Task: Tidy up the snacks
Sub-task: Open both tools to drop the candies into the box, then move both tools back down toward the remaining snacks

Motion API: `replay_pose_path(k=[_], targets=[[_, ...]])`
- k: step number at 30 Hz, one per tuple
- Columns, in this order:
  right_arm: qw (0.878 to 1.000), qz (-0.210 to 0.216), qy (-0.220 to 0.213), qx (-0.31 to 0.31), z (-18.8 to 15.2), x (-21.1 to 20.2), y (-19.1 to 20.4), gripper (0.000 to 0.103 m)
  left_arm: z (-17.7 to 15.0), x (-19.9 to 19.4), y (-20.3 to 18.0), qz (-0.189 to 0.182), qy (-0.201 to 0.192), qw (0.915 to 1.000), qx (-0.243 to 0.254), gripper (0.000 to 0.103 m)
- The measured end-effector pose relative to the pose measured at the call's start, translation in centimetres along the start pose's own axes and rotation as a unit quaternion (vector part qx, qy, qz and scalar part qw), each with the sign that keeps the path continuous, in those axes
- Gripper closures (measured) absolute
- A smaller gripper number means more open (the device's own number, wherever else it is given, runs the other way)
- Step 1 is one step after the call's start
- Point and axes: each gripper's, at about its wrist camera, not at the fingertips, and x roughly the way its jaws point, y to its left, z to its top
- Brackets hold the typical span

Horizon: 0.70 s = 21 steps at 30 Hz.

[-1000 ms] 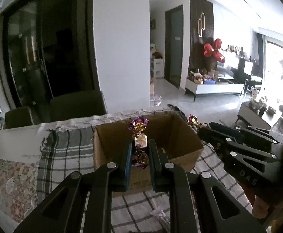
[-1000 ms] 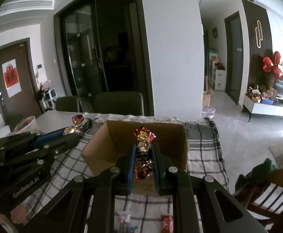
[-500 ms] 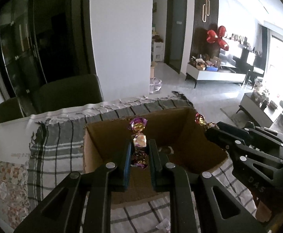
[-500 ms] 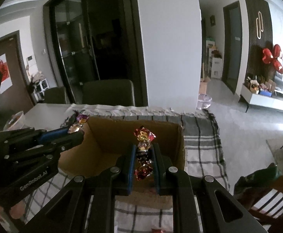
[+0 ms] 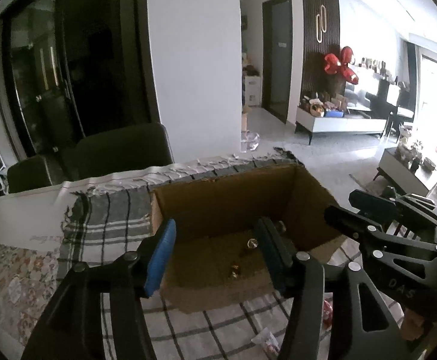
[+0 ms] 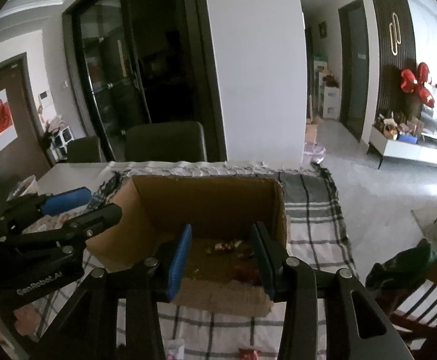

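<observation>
Left wrist view: your left gripper [image 5: 215, 255] hangs over the cardboard box [image 5: 218, 192], jaws spread wide, nothing between them.
Right gripper [image 6: 221, 258]: likewise agape and empty above the same box.
Candies [image 6: 223, 246]: wrapped pieces lie on the box floor, so both drops look finished.
Leftovers: loose snacks [image 6: 175, 348] on the checked cloth [image 6: 311, 219], near you, probably next.
</observation>
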Motion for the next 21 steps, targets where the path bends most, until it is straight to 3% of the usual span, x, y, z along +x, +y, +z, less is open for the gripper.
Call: replay_pose_path(k=[13,21], targets=[[0.999,0.002,-0.041,-0.015,-3.2,-6.1,2.1,0.061,-4.5,-7.6,-0.2,0.024,-0.050,0.9984,-0.013,0.047],[0.999,0.006,-0.048,-0.024,-5.9,-8.5,3.1,0.061,-8.2,-9.7,-0.5,0.037,-0.044,0.9981,-0.024,0.047]])
